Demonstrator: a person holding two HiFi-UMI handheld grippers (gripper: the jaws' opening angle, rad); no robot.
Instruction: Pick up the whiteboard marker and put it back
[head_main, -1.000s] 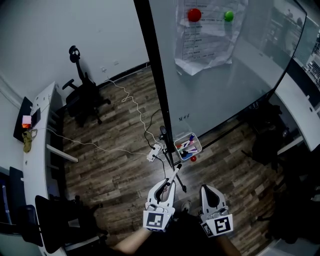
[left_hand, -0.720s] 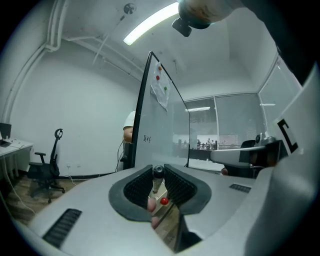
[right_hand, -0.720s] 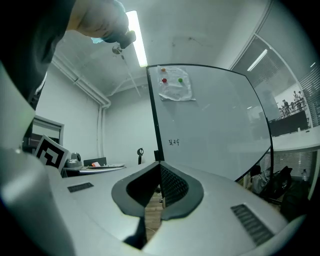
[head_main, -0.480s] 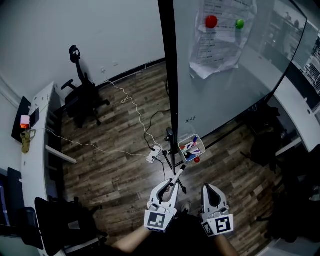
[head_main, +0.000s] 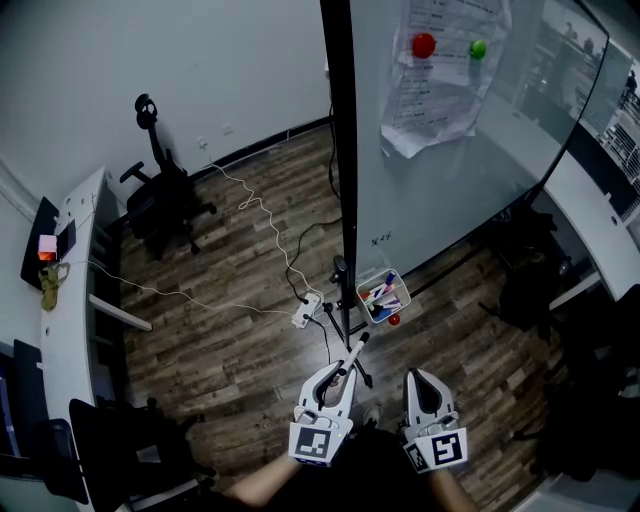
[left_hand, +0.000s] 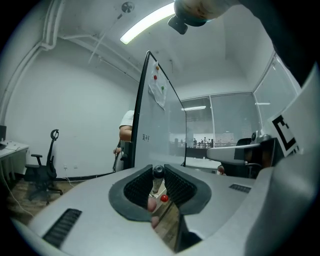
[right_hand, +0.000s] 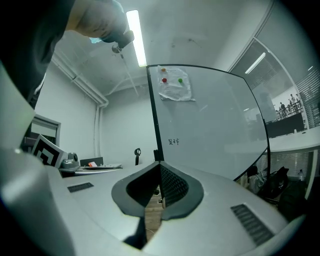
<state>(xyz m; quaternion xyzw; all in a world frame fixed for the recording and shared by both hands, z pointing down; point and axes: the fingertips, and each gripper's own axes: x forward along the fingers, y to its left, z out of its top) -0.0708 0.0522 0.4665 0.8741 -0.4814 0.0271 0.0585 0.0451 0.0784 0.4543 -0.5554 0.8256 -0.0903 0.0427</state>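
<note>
A white whiteboard marker (head_main: 350, 356) with a dark cap sticks forward out of my left gripper (head_main: 340, 373), which is shut on it low in the head view. In the left gripper view the marker (left_hand: 158, 181) stands between the closed pads, cap end away from me. It points toward a clear marker tray (head_main: 383, 295) with several coloured markers, fixed at the foot of the glass whiteboard (head_main: 450, 160). A red ball (head_main: 394, 319) lies just below the tray. My right gripper (head_main: 416, 377) hangs beside the left one, jaws shut (right_hand: 160, 165) with nothing between them.
The whiteboard's black frame post (head_main: 340, 150) rises ahead, with a paper sheet (head_main: 430, 80) pinned by red and green magnets. A white cable (head_main: 270, 225) and power strip (head_main: 304, 313) lie on the wood floor. An office chair (head_main: 165, 195) and a desk (head_main: 70, 300) stand left. A person (left_hand: 126, 135) stands behind the board.
The view has swung so the whiteboard post and tray sit further right and slightly nearer. Both grippers keep their places and the marker stays held.
</note>
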